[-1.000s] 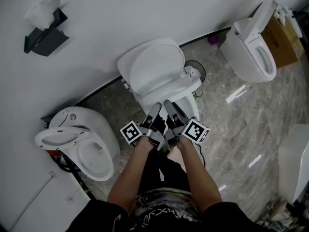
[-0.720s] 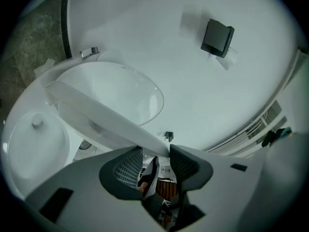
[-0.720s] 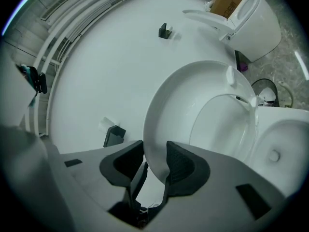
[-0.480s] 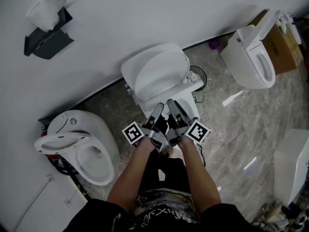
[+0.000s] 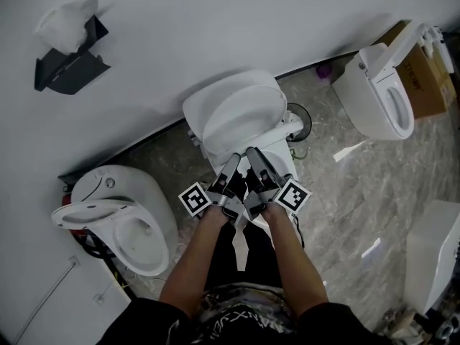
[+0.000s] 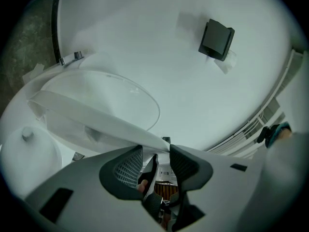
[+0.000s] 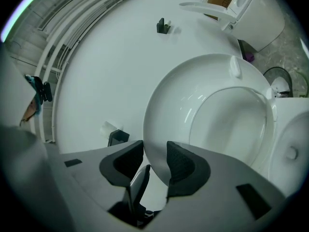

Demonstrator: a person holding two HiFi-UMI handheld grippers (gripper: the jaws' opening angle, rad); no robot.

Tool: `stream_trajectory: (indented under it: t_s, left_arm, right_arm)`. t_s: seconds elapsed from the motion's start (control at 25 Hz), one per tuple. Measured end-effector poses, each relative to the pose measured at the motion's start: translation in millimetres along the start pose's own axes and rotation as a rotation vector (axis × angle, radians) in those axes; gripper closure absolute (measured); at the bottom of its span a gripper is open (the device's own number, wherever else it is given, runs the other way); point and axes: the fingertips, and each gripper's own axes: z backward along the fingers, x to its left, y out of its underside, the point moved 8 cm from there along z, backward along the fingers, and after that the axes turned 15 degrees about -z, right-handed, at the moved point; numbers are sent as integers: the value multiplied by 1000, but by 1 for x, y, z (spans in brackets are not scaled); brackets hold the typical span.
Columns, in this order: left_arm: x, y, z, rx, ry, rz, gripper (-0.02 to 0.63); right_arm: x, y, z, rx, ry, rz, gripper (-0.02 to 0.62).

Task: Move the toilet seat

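Left gripper (image 5: 234, 162) and right gripper (image 5: 252, 157), side by side, each pinch the front rim of the seat (image 5: 241, 113) on the middle toilet (image 5: 280, 136). The seat is tilted partway up, its front edge off the bowl, leaning toward the wall. The move seems about midway: the seat is not yet resting upright or flat.

Left tool (image 5: 233, 158) and right tool (image 5: 251, 152) reach forward together, clamped.

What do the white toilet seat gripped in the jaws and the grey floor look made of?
White oval toilet seat: probably glossy moulded plastic, judging by its thin rim and soft highlights. Grey veined floor: polished marble or marble-look tile, showing bright reflections.
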Motion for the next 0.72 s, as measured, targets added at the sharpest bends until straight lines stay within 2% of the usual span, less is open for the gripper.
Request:
stream_trajectory:
  t_s: [0.28,0.64,0.72]
  left_arm:
    - [1,-13,-11,-78,-25,-49,446]
    - [8,-30,-25,-129,-50,-98,453]
    - [11,-34,-29,-150,-56,-95,453]
  right_arm:
    - [-3,-12,-24,76,-14,-39,439]
    - [-7,-27,-52,92,-34,-71,456]
    - [-12,-32,-57,82,-15,-72,495]
